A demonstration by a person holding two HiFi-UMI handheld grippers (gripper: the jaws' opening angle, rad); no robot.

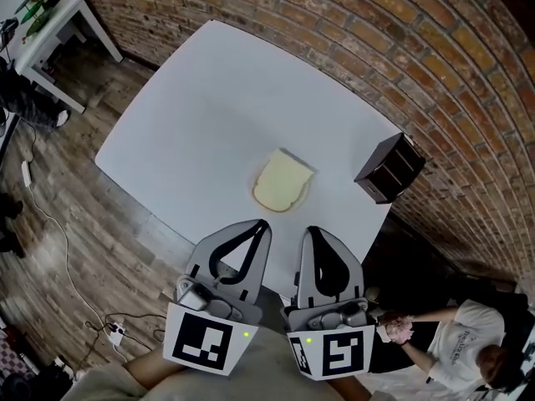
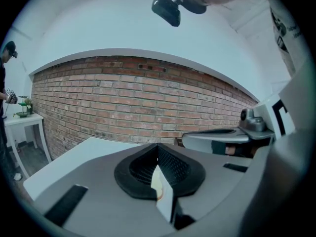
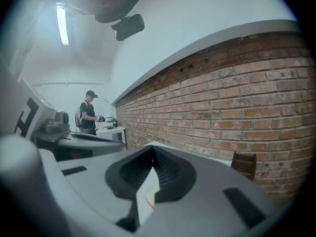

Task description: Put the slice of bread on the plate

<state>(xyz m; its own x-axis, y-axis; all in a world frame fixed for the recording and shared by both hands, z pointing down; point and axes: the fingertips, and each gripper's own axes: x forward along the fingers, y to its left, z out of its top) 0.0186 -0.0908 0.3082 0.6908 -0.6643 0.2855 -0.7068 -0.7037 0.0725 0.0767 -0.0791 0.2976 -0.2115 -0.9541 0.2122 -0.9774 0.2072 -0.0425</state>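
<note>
A pale slice of bread [image 1: 282,182] lies flat near the front edge of the white table [image 1: 201,98]. I cannot make out a plate apart from the white top. My left gripper [image 1: 264,222] hangs over the table's front edge, just short of the bread, its jaws closed tip to tip with nothing between them. Right beside it, my right gripper [image 1: 312,230] is also shut and empty. In the left gripper view the left gripper [image 2: 158,146] points level at the brick wall. In the right gripper view the right gripper [image 3: 152,148] does the same.
A dark brown box [image 1: 390,167] stands at the table's right edge, also seen as the box [image 3: 244,165]. A brick wall [image 1: 351,32] runs behind the table. A small white side table [image 1: 50,23] stands far left, cables [image 1: 109,328] lie on the wooden floor, and a person [image 1: 468,341] is at the lower right.
</note>
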